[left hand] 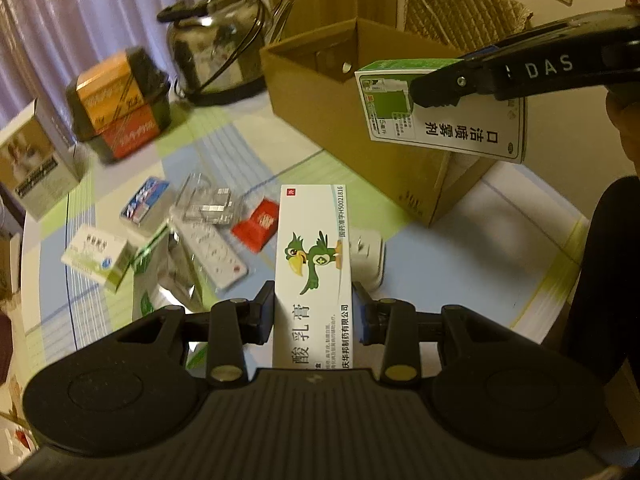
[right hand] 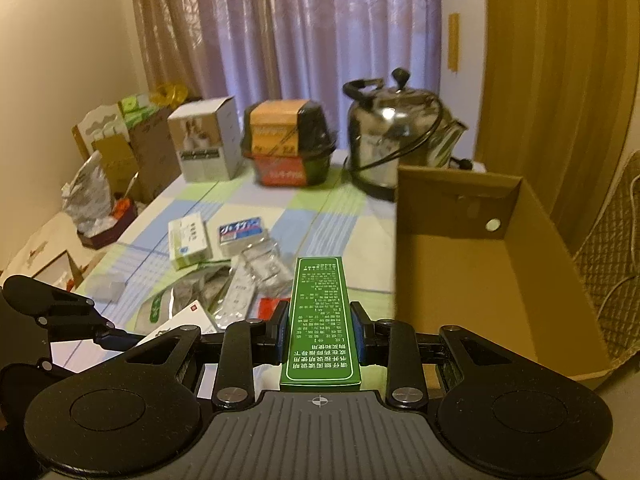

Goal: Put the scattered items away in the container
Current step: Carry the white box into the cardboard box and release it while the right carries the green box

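Left hand-held gripper (left hand: 314,316) was clamped on a long white ointment box (left hand: 314,264) printed with a green cartoon bird, its pads pressed against the box's two long sides, and the box stuck out forward above the desk (left hand: 472,248). Right hand-held gripper (right hand: 320,330) was likewise closed on a green spray box (right hand: 320,320), the box's green printed face turned up in the right wrist view; in the left wrist view the same box showed its white and green side, held in the air in front of the near wall of the cardboard box (left hand: 340,104). That open cardboard box stood on the right part of the desk, its inside bare brown card as far as the right wrist view showed. Just beyond the left hand-held gripper lay the loose items on the checked cloth: a white power strip (left hand: 212,248), a crumpled silver foil pouch (left hand: 176,276), a small red packet (left hand: 258,224), a clear plastic blister pack (left hand: 210,200), a blue and white packet (left hand: 146,202), and a small white and green carton (left hand: 98,258), all close together and some overlapping. Farther back stood a white carton with a photo (left hand: 36,160), a stack of orange and red food containers (left hand: 118,108), and a steel kettle (left hand: 218,44) just beside the cardboard box, before a purple curtain (right hand: 312,24).
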Tool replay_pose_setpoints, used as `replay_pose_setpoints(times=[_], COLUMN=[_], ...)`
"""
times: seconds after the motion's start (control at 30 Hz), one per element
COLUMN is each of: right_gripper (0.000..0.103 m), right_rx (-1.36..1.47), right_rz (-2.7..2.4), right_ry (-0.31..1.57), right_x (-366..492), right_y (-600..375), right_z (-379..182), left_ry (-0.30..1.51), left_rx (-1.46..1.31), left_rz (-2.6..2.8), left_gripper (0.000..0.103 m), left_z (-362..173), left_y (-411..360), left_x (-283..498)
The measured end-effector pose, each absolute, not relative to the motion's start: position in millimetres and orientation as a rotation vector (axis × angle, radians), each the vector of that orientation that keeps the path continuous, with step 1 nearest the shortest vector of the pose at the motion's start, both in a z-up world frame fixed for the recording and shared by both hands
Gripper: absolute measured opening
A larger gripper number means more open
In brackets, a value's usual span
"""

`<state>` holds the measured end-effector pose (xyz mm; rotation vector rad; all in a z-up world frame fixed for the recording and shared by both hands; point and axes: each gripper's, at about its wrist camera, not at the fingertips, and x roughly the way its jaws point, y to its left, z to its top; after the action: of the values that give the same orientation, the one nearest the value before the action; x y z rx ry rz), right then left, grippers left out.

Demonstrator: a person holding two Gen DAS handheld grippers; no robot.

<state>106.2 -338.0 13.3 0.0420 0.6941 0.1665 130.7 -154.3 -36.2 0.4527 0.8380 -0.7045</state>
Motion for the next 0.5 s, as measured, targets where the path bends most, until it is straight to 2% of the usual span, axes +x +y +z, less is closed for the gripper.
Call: replay_pose_setpoints(times=[0.5], right_gripper=[0.032], right_rx=[0.089], right_rz=[0.026], right_ry=[0.599], right_x=[111], right_y=[-422], right_z=[49], left_ry=[0.719], left_rx=[0.449], left_rz=[-0.816], left_gripper=[0.033], left_z=[15], left_y=[-261], left_x=[161])
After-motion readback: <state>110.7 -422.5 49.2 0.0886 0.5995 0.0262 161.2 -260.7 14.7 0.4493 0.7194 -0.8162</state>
